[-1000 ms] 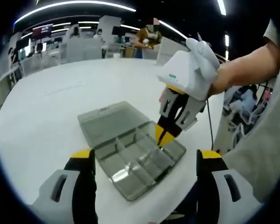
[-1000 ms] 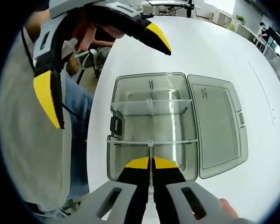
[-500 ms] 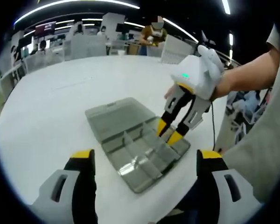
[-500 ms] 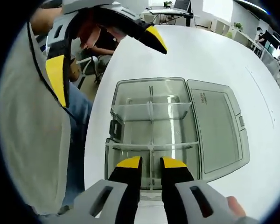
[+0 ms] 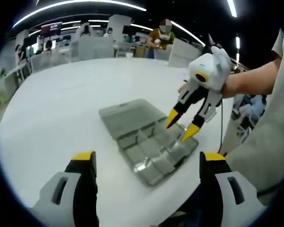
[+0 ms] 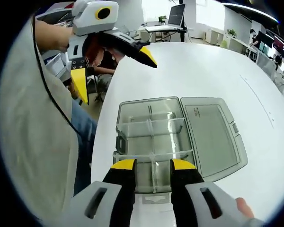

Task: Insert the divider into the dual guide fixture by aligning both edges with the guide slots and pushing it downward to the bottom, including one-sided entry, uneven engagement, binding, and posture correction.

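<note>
A smoky clear compartment box [image 6: 132,137] lies open on the white table [image 6: 203,71], its lid [image 6: 213,137] flat beside it. Clear cross dividers [image 6: 151,126] stand in its slots. A short clear divider [image 6: 154,172] stands upright in the near end, straight ahead of my right gripper [image 6: 153,164], which is open and a little above the box, touching nothing. In the left gripper view the box [image 5: 146,142] sits ahead, and the right gripper [image 5: 182,125] hovers over its right end. My left gripper [image 5: 147,158] is wide open, held back from the box; it also hangs at the upper left as the left gripper [image 6: 113,71].
The table edge [image 6: 97,132] runs close along the box's left side, with the person's body [image 6: 33,142] just past it. A bare forearm [image 5: 255,75] reaches in from the right. Desks, screens and people stand far behind the table.
My right gripper opened, let go of the short divider and lifted back off the box. The divider stays standing in its compartment. The left gripper stays open.
</note>
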